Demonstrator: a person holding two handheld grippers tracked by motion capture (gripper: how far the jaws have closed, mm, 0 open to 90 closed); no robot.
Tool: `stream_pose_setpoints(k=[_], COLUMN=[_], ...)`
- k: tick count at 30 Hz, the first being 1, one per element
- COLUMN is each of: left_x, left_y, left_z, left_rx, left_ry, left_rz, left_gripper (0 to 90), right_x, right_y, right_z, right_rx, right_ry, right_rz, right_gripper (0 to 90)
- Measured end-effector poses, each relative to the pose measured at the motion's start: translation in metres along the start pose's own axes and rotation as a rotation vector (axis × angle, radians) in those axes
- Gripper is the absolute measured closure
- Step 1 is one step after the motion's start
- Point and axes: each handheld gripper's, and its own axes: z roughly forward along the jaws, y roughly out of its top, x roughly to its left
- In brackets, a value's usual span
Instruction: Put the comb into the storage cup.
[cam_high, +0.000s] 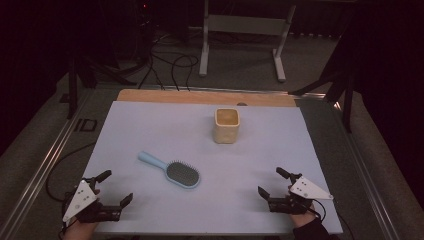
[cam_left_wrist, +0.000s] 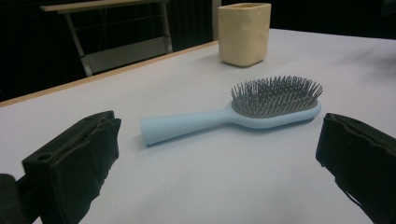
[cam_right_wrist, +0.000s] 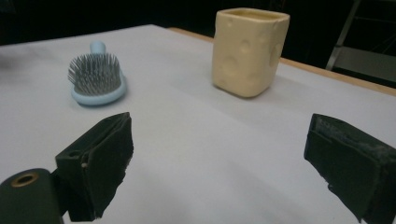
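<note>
Pale matte table (cam_high: 150, 120): bristly blue hairbrush (cam_high: 172, 171), dimpled square cream cup (cam_high: 227, 125).

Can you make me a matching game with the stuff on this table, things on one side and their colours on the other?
Things:
1. plastic hairbrush with bristles up
2. square cup with dimpled sides
3. table cover
4. left hand-held gripper

Colours:
A. black jaws
B. cream yellow
C. light blue
D. pale lilac-white

Pairs: 1-C, 2-B, 3-D, 4-A
</note>
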Motion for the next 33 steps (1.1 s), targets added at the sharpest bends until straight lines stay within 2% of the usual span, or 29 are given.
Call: stream_pose_setpoints(k=[13, 18, 19, 24, 33], left_x=[-0.0019, -0.0030, -0.0030, -0.0067, -0.0068], left_y=[-0.0001, 0.0008, 0.0009, 0.0029, 0.0052], left_z=[0.0001, 0.0013, 0.0015, 0.0025, 0.0030], left_rx=[0.002, -0.002, 0.004, -0.001, 0.003], left_ry=[-0.003, -0.008, -0.009, -0.020, -0.015], left_rz=[0.021, 0.025, 0.027, 0.020, 0.014], left_gripper=[0.0, 0.0, 0.0, 0.0, 0.0], right_x=[0.0023, 0.0024, 0.0025, 0.0046, 0.0035], right_y=[0.0003, 0.0019, 0.0026, 0.0030, 0.0026], right_z=[-0.0005, -0.0033, -0.0048, -0.0048, -0.0052], right_rx=[-0.001, -0.024, -0.025, -0.012, -0.018], right_ry=[-0.016, -0.011, -0.021, -0.060, -0.058], right_rz=[-0.019, -0.011, -0.019, -0.042, -0.037], right_gripper=[8.0, 8.0, 8.0, 8.0, 8.1])
